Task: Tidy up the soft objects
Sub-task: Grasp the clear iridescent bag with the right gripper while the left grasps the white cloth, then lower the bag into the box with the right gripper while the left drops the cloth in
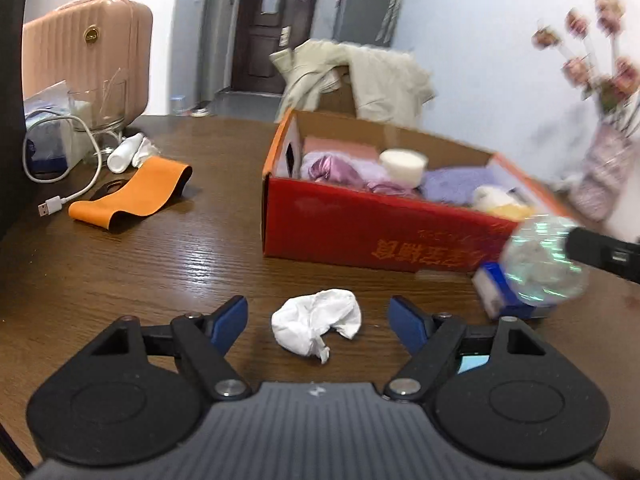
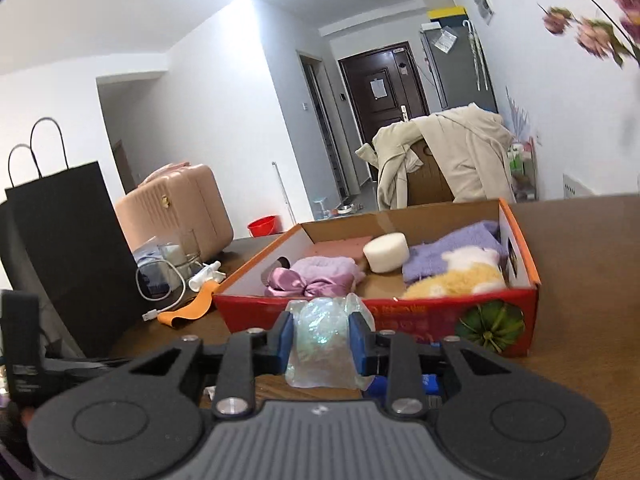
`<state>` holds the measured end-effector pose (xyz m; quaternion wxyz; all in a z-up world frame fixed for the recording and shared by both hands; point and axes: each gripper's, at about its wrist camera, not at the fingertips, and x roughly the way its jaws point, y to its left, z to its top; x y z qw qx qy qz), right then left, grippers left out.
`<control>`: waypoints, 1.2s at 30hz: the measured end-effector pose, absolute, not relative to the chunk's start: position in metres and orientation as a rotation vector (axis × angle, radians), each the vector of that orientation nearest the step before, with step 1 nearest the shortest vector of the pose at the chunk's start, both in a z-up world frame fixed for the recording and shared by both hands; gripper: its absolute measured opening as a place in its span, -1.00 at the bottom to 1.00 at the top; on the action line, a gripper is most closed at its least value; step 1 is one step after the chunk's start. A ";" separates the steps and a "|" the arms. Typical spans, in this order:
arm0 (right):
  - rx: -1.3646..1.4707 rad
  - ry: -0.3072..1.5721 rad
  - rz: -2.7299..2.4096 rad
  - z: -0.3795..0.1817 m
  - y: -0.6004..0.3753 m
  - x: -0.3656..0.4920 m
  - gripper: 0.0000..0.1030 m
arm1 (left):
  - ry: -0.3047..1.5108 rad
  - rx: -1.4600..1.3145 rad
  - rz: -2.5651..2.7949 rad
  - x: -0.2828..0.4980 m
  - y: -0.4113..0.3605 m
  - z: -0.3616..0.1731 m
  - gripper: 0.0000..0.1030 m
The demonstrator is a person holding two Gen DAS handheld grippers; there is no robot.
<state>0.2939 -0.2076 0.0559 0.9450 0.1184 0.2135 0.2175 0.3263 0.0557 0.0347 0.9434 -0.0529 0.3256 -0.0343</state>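
A red cardboard box (image 1: 360,224) stands on the brown table and holds a pink satin cloth (image 1: 336,170), a white sponge puck (image 1: 402,164), a purple towel (image 1: 452,186) and a yellow-white plush (image 1: 498,200). A crumpled white tissue (image 1: 316,324) lies on the table between the fingers of my open left gripper (image 1: 318,322). My right gripper (image 2: 322,342) is shut on a clear iridescent squishy ball (image 2: 322,340), held just in front of the box (image 2: 420,316); the ball also shows in the left wrist view (image 1: 544,264).
An orange band (image 1: 132,192), a white tube (image 1: 124,154), a USB cable (image 1: 60,200) and a glass (image 1: 98,106) lie at the left. A pink suitcase (image 1: 84,48) and a black paper bag (image 2: 68,248) stand behind. A blue-white small box (image 1: 504,292) sits by the red box. A flower vase (image 1: 604,172) stands far right.
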 end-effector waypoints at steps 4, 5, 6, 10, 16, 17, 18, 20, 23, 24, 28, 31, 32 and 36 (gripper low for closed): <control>0.249 0.400 0.495 0.046 -0.214 0.290 -0.43 | 0.671 -0.055 0.011 0.335 0.039 0.025 0.14; 0.266 0.394 0.512 0.044 -0.217 0.289 -0.43 | 0.671 -0.050 0.027 0.334 0.037 0.023 -0.15; 0.283 0.386 0.530 0.043 -0.221 0.289 -0.43 | 0.669 -0.052 0.034 0.333 0.036 0.022 -0.39; 0.281 0.374 0.531 0.042 -0.228 0.285 -0.43 | 0.654 -0.080 0.052 0.325 0.035 0.028 -0.49; 0.259 0.393 0.519 0.040 -0.229 0.281 -0.43 | 0.616 -0.092 0.032 0.297 0.029 0.050 -0.49; 0.257 0.389 0.521 0.041 -0.229 0.280 -0.43 | 0.604 -0.091 0.024 0.291 0.027 0.054 -0.49; 0.252 0.387 0.526 0.041 -0.228 0.278 -0.43 | 0.591 -0.090 0.014 0.285 0.025 0.059 -0.49; 0.243 0.384 0.531 0.042 -0.226 0.274 -0.43 | 0.573 -0.089 -0.005 0.275 0.021 0.065 -0.49; 0.229 0.379 0.533 0.044 -0.225 0.265 -0.43 | 0.556 -0.085 -0.030 0.264 0.018 0.071 -0.49; 0.230 0.380 0.534 0.045 -0.226 0.262 -0.43 | 0.555 -0.084 -0.040 0.263 0.018 0.072 -0.49; 0.251 0.387 0.532 0.057 -0.235 0.261 -0.43 | 0.537 -0.094 -0.124 0.278 0.015 0.089 -0.49; 0.214 0.359 0.519 0.080 -0.245 0.280 -0.42 | 0.483 -0.115 -0.223 0.312 0.011 0.115 -0.49; 0.188 0.360 0.512 0.086 -0.246 0.292 -0.42 | 0.473 -0.125 -0.249 0.329 0.009 0.123 -0.48; 0.137 0.419 0.475 0.099 -0.247 0.354 -0.42 | 0.509 -0.105 -0.347 0.404 -0.011 0.134 -0.48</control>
